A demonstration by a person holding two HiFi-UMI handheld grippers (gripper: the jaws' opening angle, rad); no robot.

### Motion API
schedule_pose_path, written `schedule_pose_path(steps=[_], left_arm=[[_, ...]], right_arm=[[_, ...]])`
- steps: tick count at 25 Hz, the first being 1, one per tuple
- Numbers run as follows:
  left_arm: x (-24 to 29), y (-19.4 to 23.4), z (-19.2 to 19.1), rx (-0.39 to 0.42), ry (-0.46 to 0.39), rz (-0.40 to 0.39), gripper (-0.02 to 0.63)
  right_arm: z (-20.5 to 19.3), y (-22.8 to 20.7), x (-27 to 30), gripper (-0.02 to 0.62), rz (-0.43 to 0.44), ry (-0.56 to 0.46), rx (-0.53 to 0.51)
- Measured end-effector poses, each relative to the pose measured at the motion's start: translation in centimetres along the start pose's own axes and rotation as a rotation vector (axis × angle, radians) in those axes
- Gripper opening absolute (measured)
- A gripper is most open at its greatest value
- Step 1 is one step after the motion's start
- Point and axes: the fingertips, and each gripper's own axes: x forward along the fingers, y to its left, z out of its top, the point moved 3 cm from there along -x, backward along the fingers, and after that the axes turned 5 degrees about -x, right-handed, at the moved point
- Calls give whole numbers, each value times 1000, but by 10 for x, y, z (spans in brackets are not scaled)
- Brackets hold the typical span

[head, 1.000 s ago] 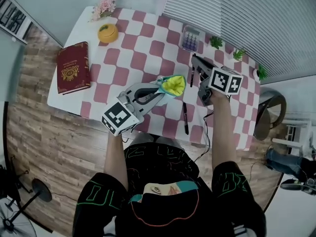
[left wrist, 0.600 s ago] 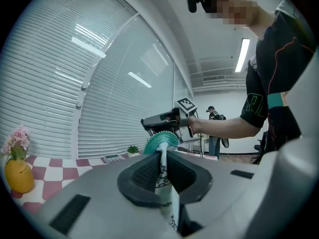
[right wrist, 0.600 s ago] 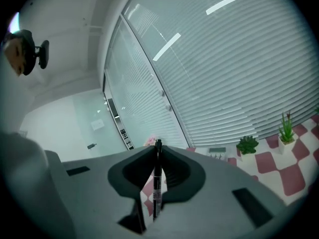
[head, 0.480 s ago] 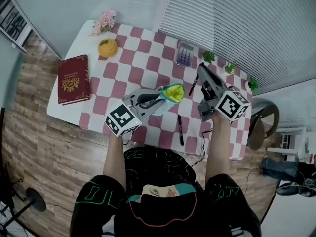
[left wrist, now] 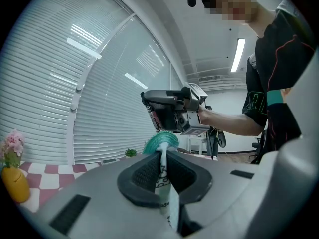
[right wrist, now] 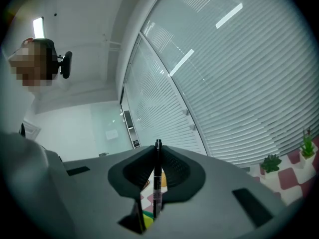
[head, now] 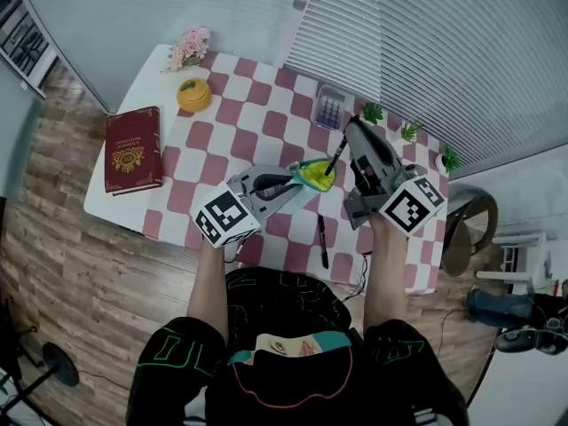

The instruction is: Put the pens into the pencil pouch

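Firmly, left gripper (head: pixel 288 178) pinches the pencil pouch (head: pixel 313 174) edge while right gripper (head: pixel 349 132) clamps a black pen (head: pixel 335 160) by its opening.

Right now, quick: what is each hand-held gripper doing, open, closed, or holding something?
Left hand-held gripper: closed on the edge of the pencil pouch.
Right hand-held gripper: closed on a black pen.
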Motion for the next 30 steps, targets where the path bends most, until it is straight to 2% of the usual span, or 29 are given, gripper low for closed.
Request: schedule_pose_path(steps=[9,15,24,30], left_arm=[[-8,-1,11,-44,-89,12,23],[-14,2,17,-66,-138,34,23],[-18,5,18,-72,-160,63,23],[-17,3,17,-61,-150,74,23]], right_arm=[[-24,15,3,48,27,-10,-25],[-34,22,-2,49,31,20,-72],[-60,36,-12,49,49,165,-253],[-81,32,-19,49,31,249,-298]])
